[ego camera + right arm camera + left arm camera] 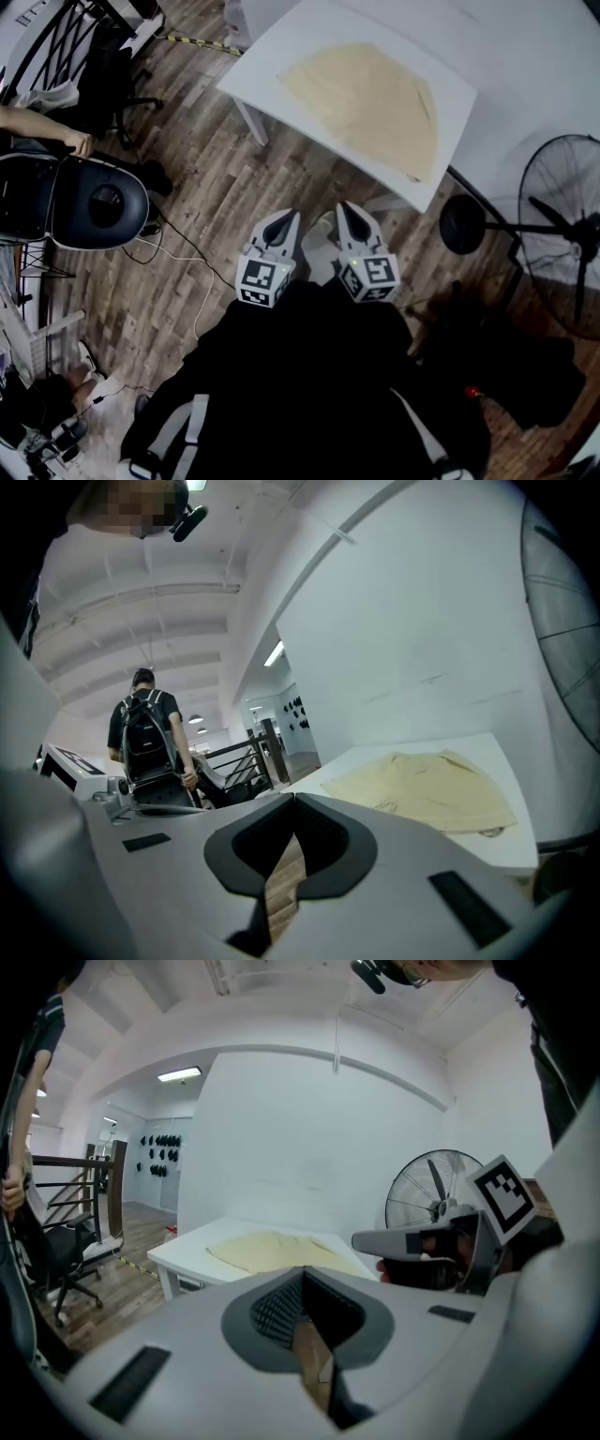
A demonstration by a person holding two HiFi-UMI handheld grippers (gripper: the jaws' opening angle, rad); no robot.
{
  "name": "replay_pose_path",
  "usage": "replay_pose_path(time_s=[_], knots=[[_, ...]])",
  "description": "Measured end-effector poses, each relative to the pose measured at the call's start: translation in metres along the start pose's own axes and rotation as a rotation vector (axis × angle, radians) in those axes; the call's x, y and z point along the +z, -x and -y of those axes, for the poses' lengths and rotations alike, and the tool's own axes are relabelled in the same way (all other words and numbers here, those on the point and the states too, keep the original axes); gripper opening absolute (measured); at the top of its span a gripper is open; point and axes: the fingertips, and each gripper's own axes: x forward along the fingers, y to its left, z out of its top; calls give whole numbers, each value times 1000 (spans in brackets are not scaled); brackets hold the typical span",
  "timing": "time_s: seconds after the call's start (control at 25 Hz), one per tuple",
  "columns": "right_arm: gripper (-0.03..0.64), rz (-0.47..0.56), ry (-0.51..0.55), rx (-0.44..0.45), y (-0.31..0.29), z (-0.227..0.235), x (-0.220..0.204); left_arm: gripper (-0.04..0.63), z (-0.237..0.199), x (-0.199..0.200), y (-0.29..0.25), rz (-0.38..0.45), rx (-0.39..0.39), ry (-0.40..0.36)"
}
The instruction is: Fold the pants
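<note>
Beige pants (370, 103) lie spread flat on a white table (272, 52) ahead of me. Both grippers hang over the wooden floor, short of the table's near edge and close to my body. In the head view the left gripper (286, 217) and the right gripper (349, 211) stand side by side, each with its jaws closed to a point and nothing between them. The left gripper view shows the pants (277, 1249) beyond the shut jaws, with the right gripper's fingers (403, 1239) alongside. In the right gripper view the pants (431, 785) lie to the right on the table.
A standing fan (567, 234) is at the right of the table. An office chair (94, 202) and a person's arm (47, 127) are at the left, with cables on the floor. A person with a backpack (148, 733) stands by a railing.
</note>
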Motion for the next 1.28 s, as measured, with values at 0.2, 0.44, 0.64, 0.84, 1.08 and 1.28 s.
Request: replay_pose_path(time_s=[0.2,0.44,0.64,0.84,1.08,1.28], knots=[[5,-10,10,15,-54,29,29,3,-30,21,-54,-16,9,13],[5,-34,2,21,-96,70,60,3,-48,48,-109,-39,33,11],[5,-56,7,37,-139,96,77,3,-73,65,-153,-48,57,15],[5,-82,23,56,-164,110,84,3,-83,74,-178,-49,80,19],[5,-115,30,75,-199,115,88,3,-113,82,-198,-63,124,39],[5,-148,35,69,-227,124,85,3,-138,77,-214,-83,153,65]])
